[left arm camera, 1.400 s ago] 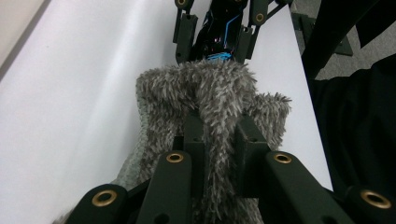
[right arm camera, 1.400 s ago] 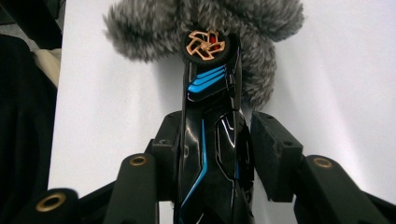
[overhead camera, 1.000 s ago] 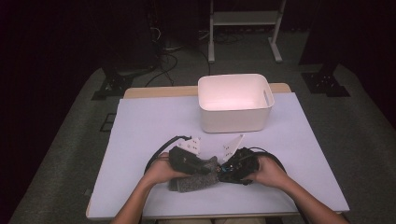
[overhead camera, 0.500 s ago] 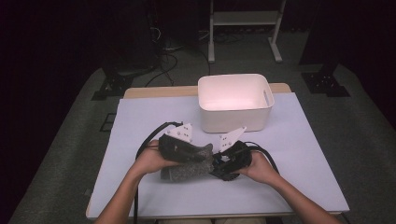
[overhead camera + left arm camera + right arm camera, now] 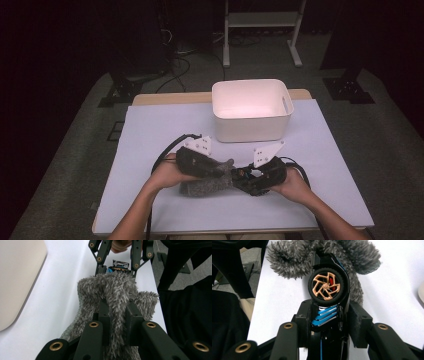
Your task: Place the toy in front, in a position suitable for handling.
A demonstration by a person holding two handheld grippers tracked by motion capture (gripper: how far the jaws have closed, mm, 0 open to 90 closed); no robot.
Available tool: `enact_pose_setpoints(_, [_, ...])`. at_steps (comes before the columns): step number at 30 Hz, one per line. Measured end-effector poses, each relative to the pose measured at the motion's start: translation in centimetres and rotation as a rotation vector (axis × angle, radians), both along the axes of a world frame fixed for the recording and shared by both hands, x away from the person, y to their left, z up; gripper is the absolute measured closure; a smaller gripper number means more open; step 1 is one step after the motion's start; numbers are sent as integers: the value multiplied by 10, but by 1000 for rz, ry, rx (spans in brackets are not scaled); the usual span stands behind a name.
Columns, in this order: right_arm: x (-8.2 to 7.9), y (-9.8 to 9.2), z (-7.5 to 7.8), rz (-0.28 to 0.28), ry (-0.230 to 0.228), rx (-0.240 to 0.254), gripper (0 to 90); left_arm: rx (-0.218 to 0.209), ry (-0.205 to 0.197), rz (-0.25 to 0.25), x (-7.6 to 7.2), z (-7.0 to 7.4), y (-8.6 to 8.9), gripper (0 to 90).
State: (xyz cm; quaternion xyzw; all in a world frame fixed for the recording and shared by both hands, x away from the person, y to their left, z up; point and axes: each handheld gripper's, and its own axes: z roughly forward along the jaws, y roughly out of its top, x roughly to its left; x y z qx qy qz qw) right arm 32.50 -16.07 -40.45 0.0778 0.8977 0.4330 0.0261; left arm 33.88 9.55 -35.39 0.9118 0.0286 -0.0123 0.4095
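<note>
Left gripper (image 5: 117, 322) clamps the grey shaggy cloth (image 5: 205, 185); right gripper (image 5: 329, 322) clamps a black toy car (image 5: 328, 297) poking into it, both just before the white bin (image 5: 250, 110).

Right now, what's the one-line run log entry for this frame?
left gripper: shut on fuzzy grey cloth | right gripper: shut on black toy car | white bin: behind both, apart
</note>
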Motion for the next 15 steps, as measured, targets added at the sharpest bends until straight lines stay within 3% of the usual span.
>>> enact_pose_setpoints(3, [0,2,1,-7,1,13,576,-15,1,2,1,4,2,791])
enact_pose_setpoints(10, [6,21,4,10,6,83,577,-30,-37,9,-3,27,13,791])
enact_pose_setpoints(12, [6,27,5,15,6,87,577,-27,-46,10,-4,29,13,791])
enact_pose_setpoints(15, [7,27,5,16,8,87,575,-41,-27,2,-3,27,13,791])
